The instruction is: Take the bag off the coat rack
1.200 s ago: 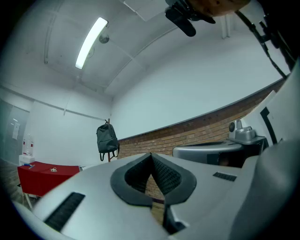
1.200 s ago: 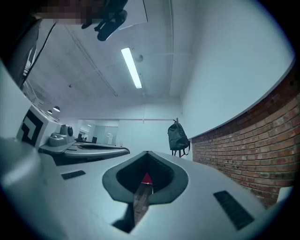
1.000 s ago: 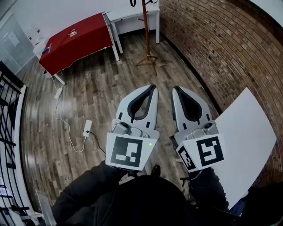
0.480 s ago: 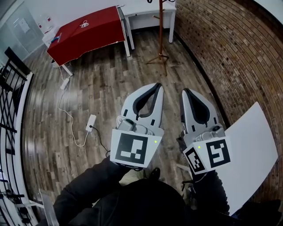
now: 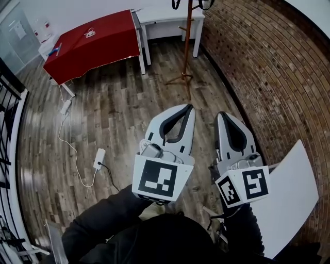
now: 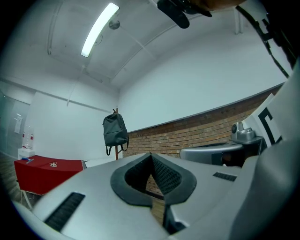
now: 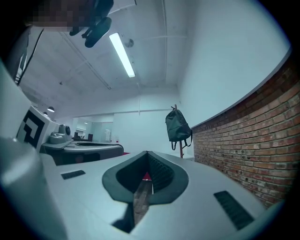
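A dark grey backpack hangs at the top of a brown wooden coat rack that stands by the brick wall, far ahead of me. In the right gripper view the backpack shows the same way, straps dangling. In the head view only its black straps reach in at the top edge. My left gripper and right gripper are held side by side over the wooden floor, both pointing towards the rack. Both are shut and hold nothing. In their own views, the left gripper and right gripper show pads pressed together.
A red-covered table and a white table stand beyond the rack's base. A brick wall runs along the right. A white panel lies at lower right. A white cable with an adapter trails on the floor; black railing at left.
The head view has shifted: the coat rack now sits further right and slightly nearer, and both grippers show lower in the frame. Both stay shut and side by side.
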Demonstrator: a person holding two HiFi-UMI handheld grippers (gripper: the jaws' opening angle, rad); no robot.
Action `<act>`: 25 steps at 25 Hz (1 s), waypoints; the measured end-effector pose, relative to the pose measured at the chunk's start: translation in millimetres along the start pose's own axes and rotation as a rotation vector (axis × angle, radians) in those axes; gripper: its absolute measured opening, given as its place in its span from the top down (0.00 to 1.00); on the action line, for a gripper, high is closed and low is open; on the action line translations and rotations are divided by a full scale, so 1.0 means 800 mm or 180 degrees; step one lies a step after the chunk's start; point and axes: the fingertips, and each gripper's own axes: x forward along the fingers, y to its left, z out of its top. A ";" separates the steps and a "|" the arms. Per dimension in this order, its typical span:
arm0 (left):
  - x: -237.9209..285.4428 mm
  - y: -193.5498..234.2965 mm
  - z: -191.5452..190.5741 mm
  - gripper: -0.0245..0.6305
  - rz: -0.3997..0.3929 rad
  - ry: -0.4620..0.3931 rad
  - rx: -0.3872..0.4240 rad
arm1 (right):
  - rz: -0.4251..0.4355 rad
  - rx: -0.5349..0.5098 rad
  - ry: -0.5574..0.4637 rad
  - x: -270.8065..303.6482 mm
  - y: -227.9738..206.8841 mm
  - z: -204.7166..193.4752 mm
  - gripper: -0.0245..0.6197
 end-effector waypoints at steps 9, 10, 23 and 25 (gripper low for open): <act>0.058 0.100 -0.035 0.95 -0.0091 0.0263 -0.0024 | -0.0114 -0.0005 0.0088 0.114 -0.003 -0.010 0.95; 0.065 0.108 -0.043 0.95 -0.0099 0.0387 -0.0058 | -0.0135 0.0014 0.0106 0.124 -0.005 -0.010 0.95; 0.130 0.183 -0.086 0.95 -0.0037 0.0697 -0.0389 | -0.0191 -0.0008 0.0191 0.216 -0.037 -0.026 0.95; 0.146 0.192 -0.085 0.95 0.0014 0.0616 -0.0324 | -0.0137 -0.0059 0.0151 0.231 -0.048 -0.027 0.95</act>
